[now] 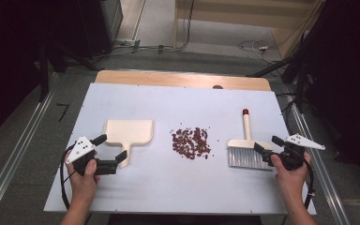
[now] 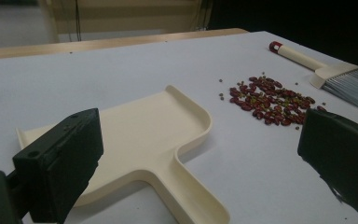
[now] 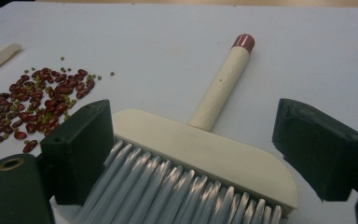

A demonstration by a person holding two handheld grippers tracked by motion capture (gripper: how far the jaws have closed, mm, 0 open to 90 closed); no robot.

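Note:
A cream dustpan (image 1: 129,132) lies flat at the left of the white table, its short handle toward the person. My left gripper (image 1: 111,147) is open over that handle; in the left gripper view the dustpan (image 2: 144,135) runs between the wide-apart jaws of the left gripper (image 2: 198,158), untouched. A pile of red beans (image 1: 191,142) lies mid-table. A cream brush (image 1: 247,143) with grey bristles and a red-capped handle lies to the right. My right gripper (image 3: 199,148) is open, its jaws standing either side of the brush head (image 3: 214,154) above the bristles.
The white table (image 1: 168,187) has a wooden strip along its far edge. A few small green beans are scattered around the red beans (image 3: 42,100). Cables trail from both grippers off the near edge. Dark stands flank the table.

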